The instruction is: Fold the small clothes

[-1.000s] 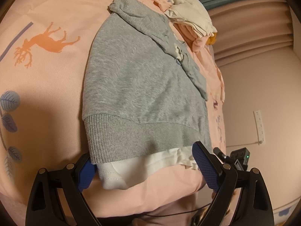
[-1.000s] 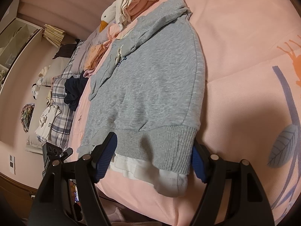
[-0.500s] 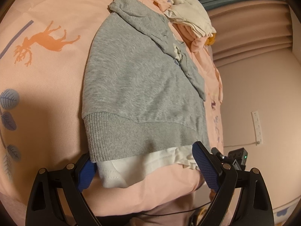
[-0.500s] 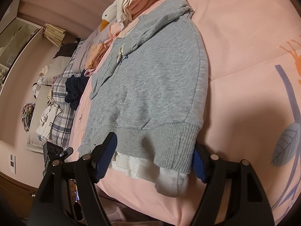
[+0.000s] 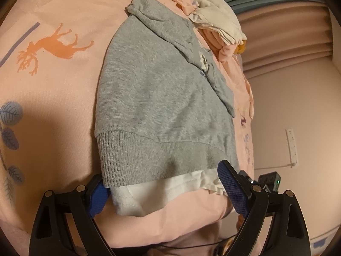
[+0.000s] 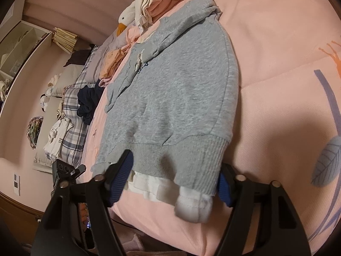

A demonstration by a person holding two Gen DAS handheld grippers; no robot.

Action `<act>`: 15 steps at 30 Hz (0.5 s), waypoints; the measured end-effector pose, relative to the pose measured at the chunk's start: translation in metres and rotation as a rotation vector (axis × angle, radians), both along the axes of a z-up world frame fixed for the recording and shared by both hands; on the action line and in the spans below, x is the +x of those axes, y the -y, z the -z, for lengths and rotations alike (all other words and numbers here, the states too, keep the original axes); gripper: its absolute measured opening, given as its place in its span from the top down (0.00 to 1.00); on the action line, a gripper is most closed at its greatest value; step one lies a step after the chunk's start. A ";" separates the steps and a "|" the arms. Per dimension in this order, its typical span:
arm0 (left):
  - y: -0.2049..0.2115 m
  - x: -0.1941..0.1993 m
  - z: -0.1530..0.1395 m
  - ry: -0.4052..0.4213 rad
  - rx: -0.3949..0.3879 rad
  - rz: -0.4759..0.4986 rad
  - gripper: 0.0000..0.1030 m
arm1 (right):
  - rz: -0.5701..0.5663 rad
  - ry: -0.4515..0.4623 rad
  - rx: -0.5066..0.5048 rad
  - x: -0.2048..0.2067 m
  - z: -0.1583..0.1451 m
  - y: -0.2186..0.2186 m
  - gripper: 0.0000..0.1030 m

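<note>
A small grey fleece sweatshirt (image 5: 157,98) with a ribbed hem lies flat on a bed under a pink quilt printed with orange deer and blue leaves (image 5: 55,89), its hem toward both cameras and one sleeve folded across its chest. A white cotton layer (image 5: 149,192) pokes out from beneath the ribbed band at the near edge of the quilt.

In the left wrist view, the left gripper (image 5: 164,188) sits at that hem with its blue-padded jaws set wide. One pad is tucked just past the hem's left corner and the other stands at the right end of the band, so the whole width of the hem lies between them without being pinched. Beyond the sweatshirt, a heap of cream and peach clothes (image 5: 215,25) sits at the far end of the bed.

In the right wrist view, the right gripper (image 6: 173,177) straddles the same hem and its jaws have just been closing in on it. The left pad lies over the ribbed band and the white layer, the right pad sits against the hem's right corner. Whether they already press the cloth I cannot tell. Off to the left lie a plaid blanket (image 6: 72,115) and a dark navy garment (image 6: 88,102).
</note>
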State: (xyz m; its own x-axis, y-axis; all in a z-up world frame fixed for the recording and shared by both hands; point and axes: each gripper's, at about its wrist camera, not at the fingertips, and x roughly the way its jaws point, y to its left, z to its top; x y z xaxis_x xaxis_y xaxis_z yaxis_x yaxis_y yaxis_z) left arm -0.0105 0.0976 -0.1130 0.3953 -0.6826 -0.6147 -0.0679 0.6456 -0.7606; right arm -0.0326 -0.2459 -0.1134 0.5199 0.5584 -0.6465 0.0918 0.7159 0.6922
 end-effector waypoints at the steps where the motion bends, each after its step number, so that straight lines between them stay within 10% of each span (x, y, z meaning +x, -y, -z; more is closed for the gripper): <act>1: -0.001 -0.001 0.000 0.004 0.001 -0.005 0.12 | 0.001 0.001 -0.006 0.000 0.000 -0.001 0.43; 12: -0.006 -0.003 0.002 0.000 0.008 -0.030 0.26 | -0.024 0.005 -0.059 0.005 0.000 -0.014 0.75; 15: -0.007 -0.003 0.003 -0.004 0.031 -0.045 0.43 | -0.008 0.001 -0.059 0.007 0.002 -0.014 0.81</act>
